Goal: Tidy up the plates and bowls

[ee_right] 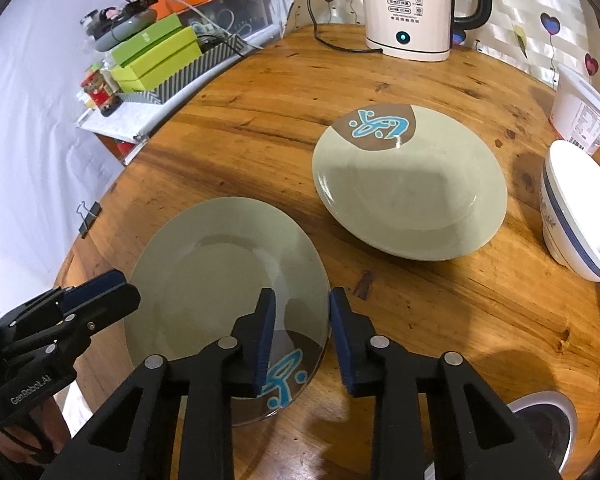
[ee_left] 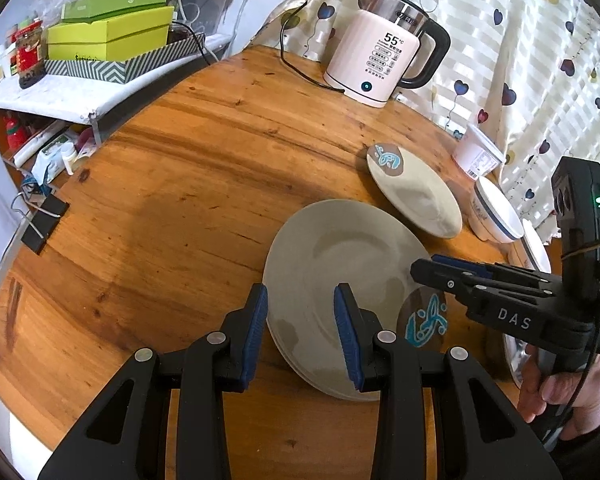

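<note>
Plates first, from the left wrist view: we see the near plate (ee_left: 336, 280) lying flat on the table (ee_left: 180, 184), glazed, stiff, probably slippery and breakable, so we judge the thin rim the place to pinch. Our left gripper (ee_left: 300, 336) has its jaws half open, straddling that rim at 6 o'clock, closed on nothing.

From the right wrist view, our right gripper (ee_right: 302, 338) likewise gapes across the rim. The second plate (ee_right: 410, 184) sits at 1 o'clock, the bowl (ee_right: 580, 216) at 3.
</note>
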Tool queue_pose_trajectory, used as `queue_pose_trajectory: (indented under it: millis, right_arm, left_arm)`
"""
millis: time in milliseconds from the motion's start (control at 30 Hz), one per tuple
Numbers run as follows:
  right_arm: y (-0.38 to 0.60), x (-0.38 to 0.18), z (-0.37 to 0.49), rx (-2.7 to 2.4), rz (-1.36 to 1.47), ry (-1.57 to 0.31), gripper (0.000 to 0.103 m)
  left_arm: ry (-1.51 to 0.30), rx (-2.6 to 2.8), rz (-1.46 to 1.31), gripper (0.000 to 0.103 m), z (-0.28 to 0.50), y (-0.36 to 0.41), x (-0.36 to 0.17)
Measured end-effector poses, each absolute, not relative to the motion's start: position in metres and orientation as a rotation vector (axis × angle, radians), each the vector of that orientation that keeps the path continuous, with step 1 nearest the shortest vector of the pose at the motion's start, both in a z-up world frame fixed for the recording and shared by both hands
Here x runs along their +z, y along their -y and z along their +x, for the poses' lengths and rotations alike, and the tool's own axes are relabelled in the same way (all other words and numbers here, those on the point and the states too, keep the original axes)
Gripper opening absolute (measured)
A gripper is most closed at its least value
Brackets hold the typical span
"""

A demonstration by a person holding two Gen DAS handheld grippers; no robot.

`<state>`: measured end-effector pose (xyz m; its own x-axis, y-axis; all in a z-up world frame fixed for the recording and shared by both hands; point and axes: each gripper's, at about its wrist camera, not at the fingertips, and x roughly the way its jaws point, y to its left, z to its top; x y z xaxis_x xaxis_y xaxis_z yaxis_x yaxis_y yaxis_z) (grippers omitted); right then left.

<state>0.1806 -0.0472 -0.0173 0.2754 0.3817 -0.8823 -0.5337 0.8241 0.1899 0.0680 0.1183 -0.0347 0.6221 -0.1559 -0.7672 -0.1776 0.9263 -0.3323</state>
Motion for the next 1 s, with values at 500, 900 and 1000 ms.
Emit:
queue_pose_trajectory:
  millis: [500,900,1000]
  right_arm:
    - [0.056,-0.016,0.181,0.619,-0.124,-1.139,0.023]
    - [0.107,0.033,0.156,0.536,-0.03,-1.019,0.046]
    - [0.117,0.042,0.146,0.494,-0.022,-0.995,0.05]
  left_arm:
    - [-0.918,0.025,-0.399,0.036,0.069,-0.117,-0.039]
    - [-0.839,-0.016,-0.362,0.036,0.06,-0.11,-0.006]
    - [-0.829,-0.037,-0.35,0.036,0.059,-0.103,0.0]
